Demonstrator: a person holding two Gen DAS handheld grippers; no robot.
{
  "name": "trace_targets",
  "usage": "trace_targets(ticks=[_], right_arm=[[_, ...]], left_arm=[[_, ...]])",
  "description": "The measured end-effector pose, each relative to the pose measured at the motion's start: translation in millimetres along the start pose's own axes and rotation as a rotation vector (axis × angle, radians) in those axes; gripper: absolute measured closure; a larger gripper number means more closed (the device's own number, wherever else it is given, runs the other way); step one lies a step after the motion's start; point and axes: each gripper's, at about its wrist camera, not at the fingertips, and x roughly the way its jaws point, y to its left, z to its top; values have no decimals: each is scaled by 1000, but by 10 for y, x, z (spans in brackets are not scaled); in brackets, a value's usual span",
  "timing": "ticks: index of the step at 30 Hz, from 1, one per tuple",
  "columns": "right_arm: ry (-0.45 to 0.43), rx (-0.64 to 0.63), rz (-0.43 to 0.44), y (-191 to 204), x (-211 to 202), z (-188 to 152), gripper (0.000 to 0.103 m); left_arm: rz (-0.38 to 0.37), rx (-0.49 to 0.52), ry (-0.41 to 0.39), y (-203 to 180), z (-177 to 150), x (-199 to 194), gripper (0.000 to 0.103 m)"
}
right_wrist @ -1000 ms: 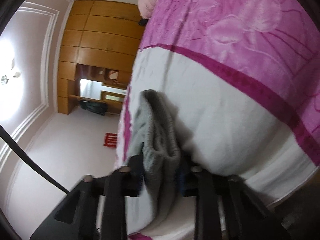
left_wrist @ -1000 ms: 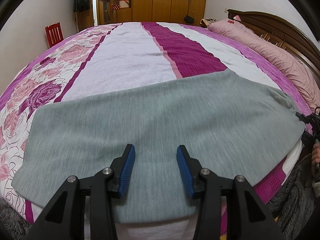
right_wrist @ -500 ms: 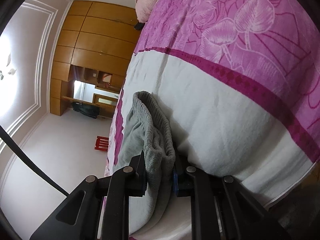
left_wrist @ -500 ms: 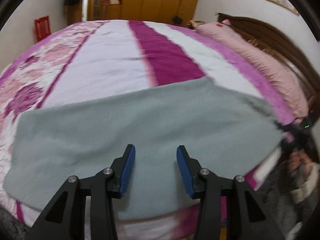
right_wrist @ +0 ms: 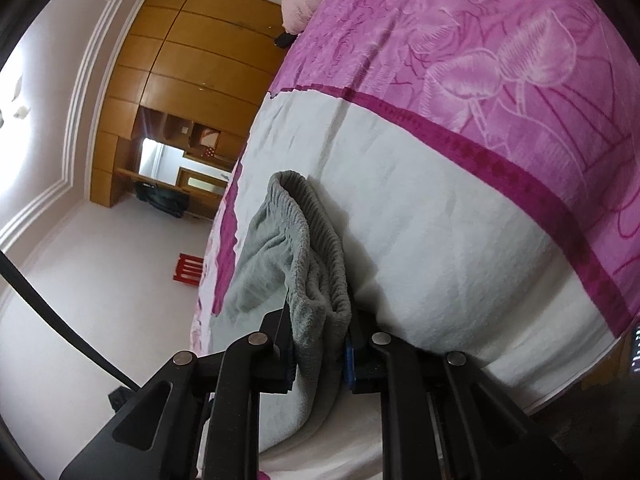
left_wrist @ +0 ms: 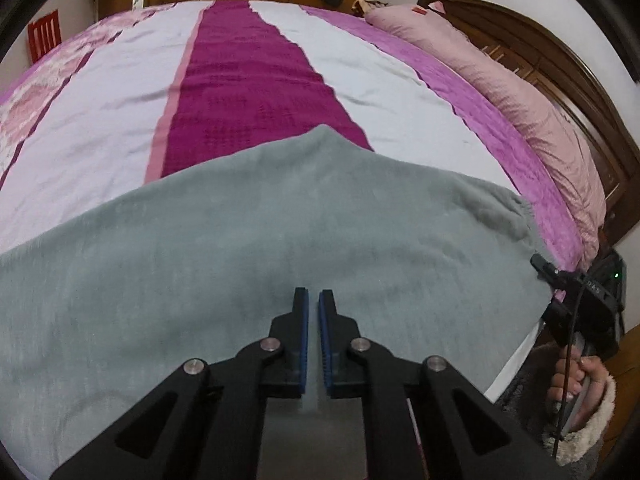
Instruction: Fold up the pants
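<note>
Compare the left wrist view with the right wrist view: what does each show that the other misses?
Only the left wrist view shows the left gripper, nearly shut with no cloth visibly between its pads, the pants' broad spread, and the wooden headboard. Only the right wrist view shows the right gripper clamping the ribbed waistband. Both show the pants, striped bedspread, wardrobe and red chair.

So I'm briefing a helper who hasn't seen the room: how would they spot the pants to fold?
Start at the big bed with the purple, white and magenta striped cover. Along its near edge lie the pants, a wide sheet of soft grey-green fleece. It is the only plain, unpatterned cloth there, and its ribbed waistband end is pinched in the right gripper.
</note>
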Motion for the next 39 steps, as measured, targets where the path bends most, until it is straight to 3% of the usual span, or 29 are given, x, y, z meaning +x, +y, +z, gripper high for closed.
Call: trace_targets(ticks=[9,13,18,23,29,33,39], right_arm=[[-6,-14,-16,34,-4,4,86],[-11,-14,-25,59,12,-11,86],[-10,-17,-24,62,19,-17,86],[-10,-19,-25,56,25,-21,86],[-11,-33,-36,81,32,-33,86],[-16,-118,-107,264,33,-47,86],[-105,-388,-188,1085,-152,-110,87]], left_arm=[[111,-47,-22,-54,-28,6,97],[126,-106,-34,18,-73,-27,100],[146,-69,-19,21,-103,98,99],[169,-27,-61,-4,-177,144,99],[96,-120,-5,162,-108,201,100],[78,-126,36,182,-48,209,100],[60,-116,20,163,-60,168,100]])
